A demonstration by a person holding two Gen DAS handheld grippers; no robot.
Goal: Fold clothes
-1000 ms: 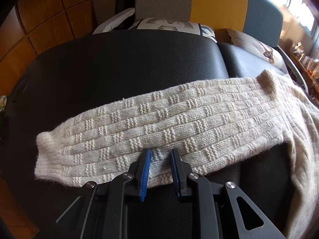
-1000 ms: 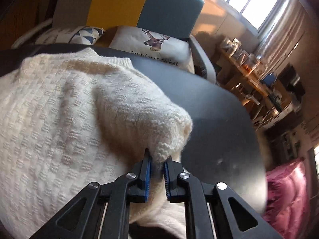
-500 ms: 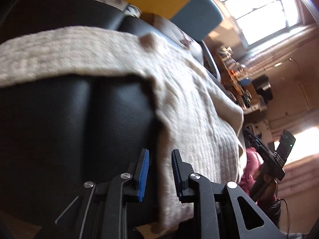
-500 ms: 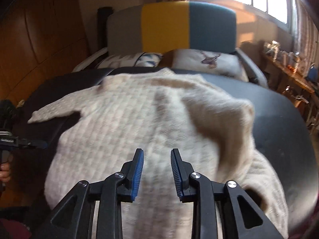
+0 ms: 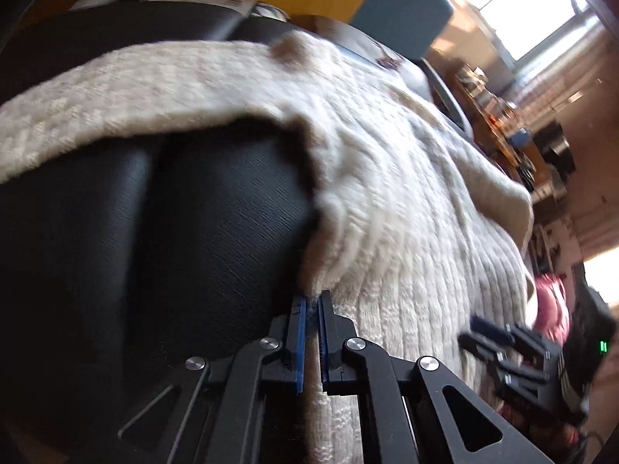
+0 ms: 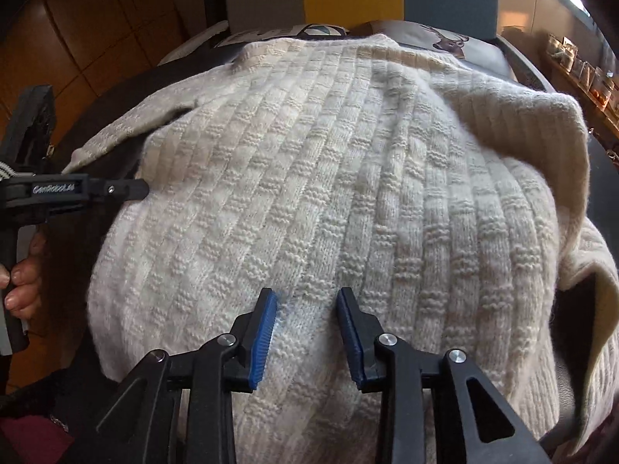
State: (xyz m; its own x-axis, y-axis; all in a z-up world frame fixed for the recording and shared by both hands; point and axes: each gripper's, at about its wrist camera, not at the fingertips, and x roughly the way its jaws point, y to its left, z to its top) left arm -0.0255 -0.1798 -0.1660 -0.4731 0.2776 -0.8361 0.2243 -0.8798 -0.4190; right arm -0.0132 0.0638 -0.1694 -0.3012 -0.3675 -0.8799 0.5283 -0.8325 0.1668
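left gripper (image 5: pixel 312 301) pinching sweater (image 5: pixel 387 201) edge | right gripper (image 6: pixel 306 305) agape over sweater

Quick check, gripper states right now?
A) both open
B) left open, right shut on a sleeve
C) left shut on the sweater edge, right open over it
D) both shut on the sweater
C: the left gripper pinches the sweater edge, jaws nearly together; the right gripper has jaws spread above the knit.

Two handheld black grippers with blue finger pads.

Right gripper (image 6: pixel 307 326), bottom centre of its own view: black linked arms, silver round screws, ribbed blue pads. Left gripper (image 6: pixel 131 189), at the left edge: white "GenRobot.AI" lettering; a hand (image 6: pixel 23 282) on its black handle, striped cuff above.
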